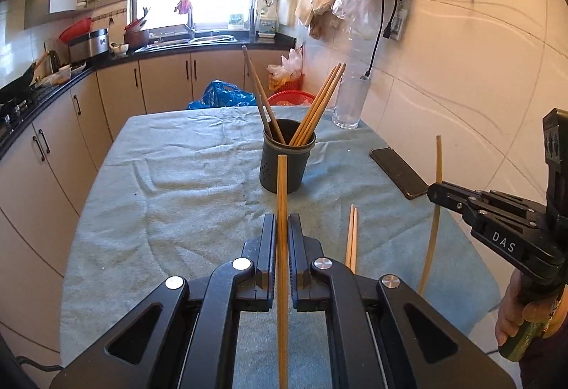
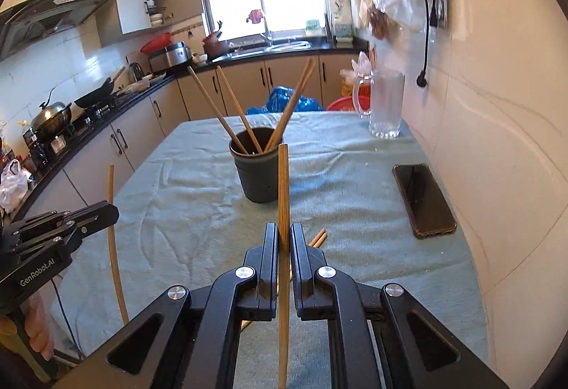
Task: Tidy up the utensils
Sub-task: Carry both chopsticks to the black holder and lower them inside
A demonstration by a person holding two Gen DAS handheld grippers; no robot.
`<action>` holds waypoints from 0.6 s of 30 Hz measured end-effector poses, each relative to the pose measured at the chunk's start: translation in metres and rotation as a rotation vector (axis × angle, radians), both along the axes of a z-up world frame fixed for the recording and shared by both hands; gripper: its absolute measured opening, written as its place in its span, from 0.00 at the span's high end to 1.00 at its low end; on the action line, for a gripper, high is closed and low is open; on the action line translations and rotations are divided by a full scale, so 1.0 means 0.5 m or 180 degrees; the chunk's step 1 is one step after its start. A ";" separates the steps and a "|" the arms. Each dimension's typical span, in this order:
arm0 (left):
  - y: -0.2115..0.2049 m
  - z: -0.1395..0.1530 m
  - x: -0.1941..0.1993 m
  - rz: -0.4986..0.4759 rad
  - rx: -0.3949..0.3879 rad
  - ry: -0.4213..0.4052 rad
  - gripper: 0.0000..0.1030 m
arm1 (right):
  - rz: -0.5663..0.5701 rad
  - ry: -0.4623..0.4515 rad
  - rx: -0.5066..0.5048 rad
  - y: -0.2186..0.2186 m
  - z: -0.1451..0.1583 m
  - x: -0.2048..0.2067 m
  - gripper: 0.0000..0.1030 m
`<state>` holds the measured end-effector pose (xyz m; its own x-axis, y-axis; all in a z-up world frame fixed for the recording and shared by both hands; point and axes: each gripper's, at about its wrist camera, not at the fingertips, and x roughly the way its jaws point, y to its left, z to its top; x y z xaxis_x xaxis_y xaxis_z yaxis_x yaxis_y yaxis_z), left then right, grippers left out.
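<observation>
- Clamped between the fingers of the left hand-held gripper is one chopstick, standing upright; its lower end runs out of the bottom of the left wrist view.
- Right hand-held gripper grips a second chopstick the same way, jaws narrow around the shaft, tip up, lower end cut off by the frame.
- Both hand-held grippers point forward over the cloth-covered counter, side by side, each seen from the other's camera at the edge of view.
- A person's hand wraps the right tool's handle at the far right of the left wrist view; only part of it shows.
- Ahead of both hand-held grippers stands the dark utensil holder, with several chopsticks leaning out of it.
- A loose pair of chopsticks lies on the counter just right of the left hand-held gripper; in the right wrist view most of it is hidden under the fingers.
- A phone lies ahead and to the right of the right hand-held gripper, and a clear glass stands further ahead.
- Lettering "DAS" shows on the right tool, "GenRobot.AI" on the left tool.
</observation>
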<state>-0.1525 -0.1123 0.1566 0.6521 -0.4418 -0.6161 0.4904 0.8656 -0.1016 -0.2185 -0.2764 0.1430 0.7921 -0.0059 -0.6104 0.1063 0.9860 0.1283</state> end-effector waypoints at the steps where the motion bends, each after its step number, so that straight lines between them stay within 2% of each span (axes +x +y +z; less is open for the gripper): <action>1: 0.002 0.004 -0.005 -0.0001 -0.0005 -0.0018 0.94 | 0.0001 -0.0024 -0.0010 0.000 0.004 -0.004 0.93; 12: 0.011 0.065 -0.032 -0.0046 -0.0148 -0.0244 0.94 | 0.0019 -0.0244 -0.0062 0.000 0.055 -0.036 0.93; 18: 0.004 0.078 -0.013 -0.0020 -0.0120 -0.0245 0.94 | 0.0031 -0.0324 -0.0033 -0.006 0.070 -0.031 0.93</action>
<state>-0.1590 -0.1103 0.1955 0.6941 -0.4679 -0.5471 0.5034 0.8587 -0.0958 -0.2342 -0.2794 0.1782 0.8500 -0.0039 -0.5268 0.0836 0.9883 0.1277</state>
